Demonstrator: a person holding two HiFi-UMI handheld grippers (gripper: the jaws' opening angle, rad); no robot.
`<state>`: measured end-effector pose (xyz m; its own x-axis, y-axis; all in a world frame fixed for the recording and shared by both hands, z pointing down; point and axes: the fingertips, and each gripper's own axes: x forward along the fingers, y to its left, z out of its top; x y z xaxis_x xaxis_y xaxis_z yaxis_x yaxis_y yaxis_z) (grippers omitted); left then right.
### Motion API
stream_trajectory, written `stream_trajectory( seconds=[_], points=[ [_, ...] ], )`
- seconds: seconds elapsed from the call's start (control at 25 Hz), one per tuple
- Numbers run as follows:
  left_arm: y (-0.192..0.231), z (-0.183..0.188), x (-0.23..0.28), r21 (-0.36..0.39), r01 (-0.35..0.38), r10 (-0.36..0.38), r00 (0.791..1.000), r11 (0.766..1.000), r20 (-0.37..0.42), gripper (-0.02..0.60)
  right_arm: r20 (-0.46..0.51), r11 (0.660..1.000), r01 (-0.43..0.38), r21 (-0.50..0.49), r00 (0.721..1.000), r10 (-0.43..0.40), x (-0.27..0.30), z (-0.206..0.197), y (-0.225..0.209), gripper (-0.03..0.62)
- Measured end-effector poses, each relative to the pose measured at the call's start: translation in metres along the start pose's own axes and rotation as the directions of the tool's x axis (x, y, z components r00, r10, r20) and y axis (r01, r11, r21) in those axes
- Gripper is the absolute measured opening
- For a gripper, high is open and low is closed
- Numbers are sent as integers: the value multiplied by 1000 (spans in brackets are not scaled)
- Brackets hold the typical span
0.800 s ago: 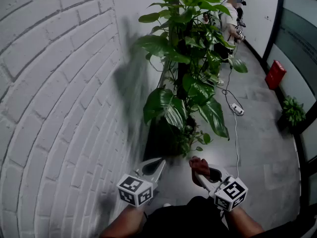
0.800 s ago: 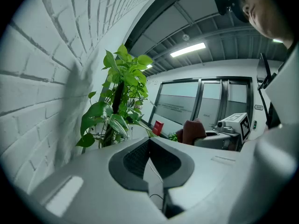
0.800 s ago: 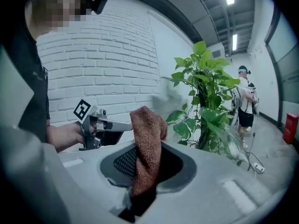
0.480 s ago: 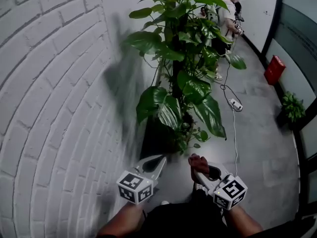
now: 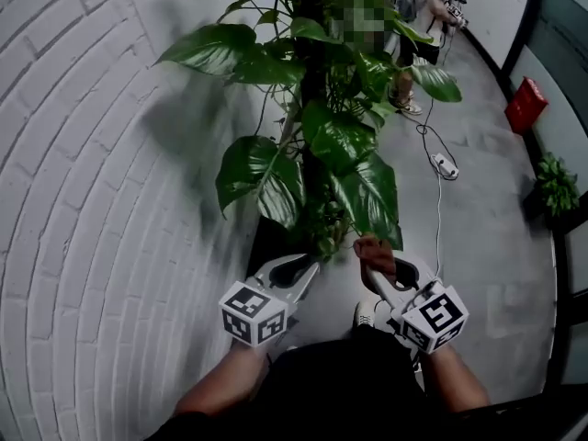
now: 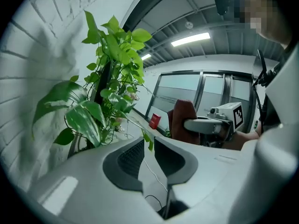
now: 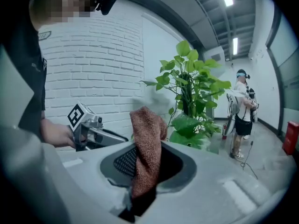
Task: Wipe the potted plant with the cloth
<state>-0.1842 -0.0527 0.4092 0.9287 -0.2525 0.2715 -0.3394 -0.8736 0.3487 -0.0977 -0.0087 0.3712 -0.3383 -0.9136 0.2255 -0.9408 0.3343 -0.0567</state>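
potted plant (image 5: 317, 145) stands tall against the white brick wall (image 5: 83, 209), its broad green leaves climbing a dark centre stem out of a dark pot (image 5: 268, 246). both grippers are held low at the near side of the plant, side by side and apart from each other. the right gripper (image 5: 375, 278) sits on the side of the plant away from the wall, and its jaws are clamped on the cloth (image 5: 374, 254), a reddish-brown woven rag. in the right gripper view the cloth (image 7: 147, 148) runs up between the pads and flops over above them. from the head view the cloth is just under the plant's lowest hanging leaf (image 5: 372, 196) — whether it touches the leaf i cannot tell. the left gripper (image 5: 308, 266) is on the wall side of the plant, its tips near the pot. the left gripper view shows its jaws a narrow gap apart with nothing between the pads, only floor and a trailing leaf beyond them. past the plant, on the grey floor, a white power strip (image 5: 444, 165) lies on a thin cable. a red box (image 5: 525, 104) and a small green plant (image 5: 554, 184) sit farther off, by the dark-framed glass. another person (image 7: 243, 113) stands beyond the plant in a light top and dark shorts — seen best in the right gripper view.
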Motion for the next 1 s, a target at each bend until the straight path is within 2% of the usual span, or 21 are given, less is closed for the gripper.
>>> stream_trajectory(
  seconds=[0.08,0.2,0.36,0.52,0.64,0.72,0.88,1.0],
  points=[
    [-2,-3,26,-32,-12,11,1000,999,-9,100,-8,999,-10,-38,1000,10,3,1,-30,69],
    [0,-5,64,-67,-42,43,999,997,5,131,-44,986,-52,-156,998,46,15,5,-68,68],
    [5,-6,99,-186,-58,75,994,981,82,184,-77,938,-143,-314,989,125,37,9,-98,67],
    [8,-17,114,-213,-150,173,981,965,92,186,-113,828,-229,-513,973,199,58,14,-111,68],
    [11,-25,126,-259,-181,211,973,949,93,187,-113,753,-261,-604,963,243,76,17,-117,67],
    [10,-27,136,-305,-168,208,973,937,104,191,-127,705,-285,-649,955,268,90,16,-117,67],
    [2,-26,153,-393,-95,165,975,915,148,198,-168,605,-319,-729,941,293,115,3,-109,68],
    [5,-28,160,-385,-128,188,974,914,123,188,-188,565,-344,-750,930,316,129,2,-102,67]
  ],
)
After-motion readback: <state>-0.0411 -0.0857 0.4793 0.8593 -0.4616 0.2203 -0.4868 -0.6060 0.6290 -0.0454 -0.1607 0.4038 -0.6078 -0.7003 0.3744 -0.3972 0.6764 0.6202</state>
